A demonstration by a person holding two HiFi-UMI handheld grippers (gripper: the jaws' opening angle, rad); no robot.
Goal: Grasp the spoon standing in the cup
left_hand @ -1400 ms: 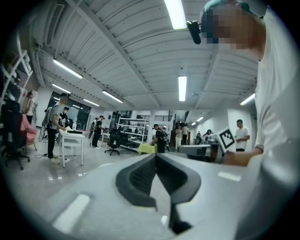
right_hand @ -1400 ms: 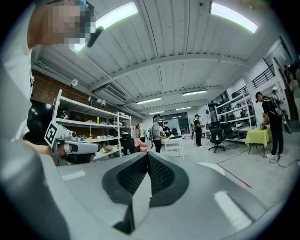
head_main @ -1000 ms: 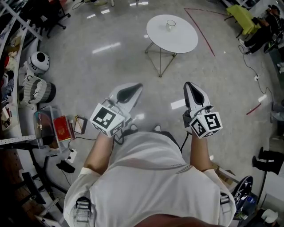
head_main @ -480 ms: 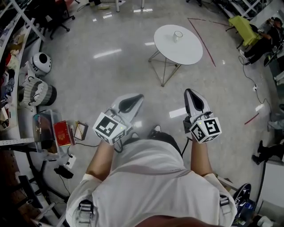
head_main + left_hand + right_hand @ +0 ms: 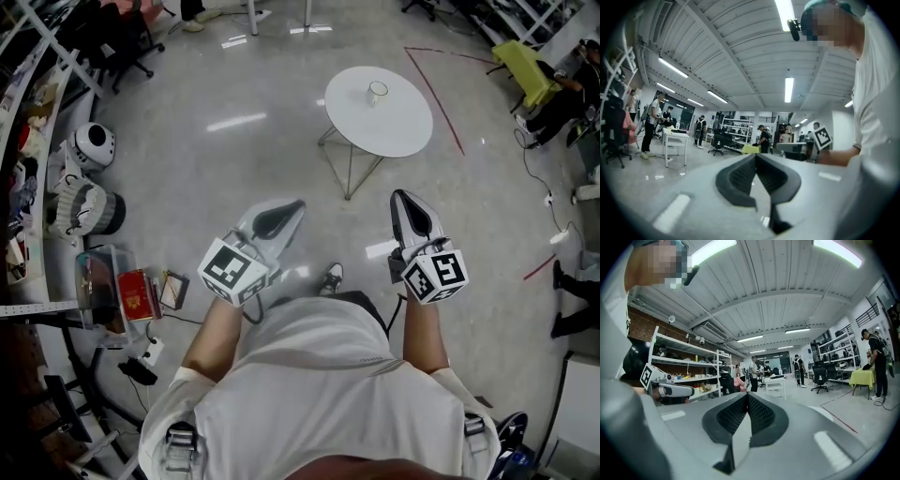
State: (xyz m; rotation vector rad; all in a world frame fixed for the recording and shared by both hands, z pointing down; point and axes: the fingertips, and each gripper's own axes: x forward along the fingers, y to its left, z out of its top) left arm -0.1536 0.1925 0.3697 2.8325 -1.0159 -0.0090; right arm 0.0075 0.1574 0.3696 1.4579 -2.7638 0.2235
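Note:
In the head view a small pale cup (image 5: 377, 92) stands on a round white table (image 5: 394, 127) with thin metal legs, far ahead across the floor. The spoon in it is too small to make out. Both grippers are held close to the person's chest, well short of the table. The left gripper (image 5: 299, 202) points forward and to the right, its jaws together with nothing between them (image 5: 755, 155). The right gripper (image 5: 396, 193) points straight ahead, also shut and empty (image 5: 747, 394). Neither gripper view shows the cup or the table.
Shelving runs down the left edge, with a white helmet-like object (image 5: 95, 145), a clear bin and a red box (image 5: 134, 293) on the floor beside it. A red tape line (image 5: 438, 84) runs past the table. A yellow-green chair (image 5: 525, 58) and seated people are at the far right.
The table and cup have slid lower and slightly right in the head view and look a little nearer. Both grippers stay shut in the same place before the chest.

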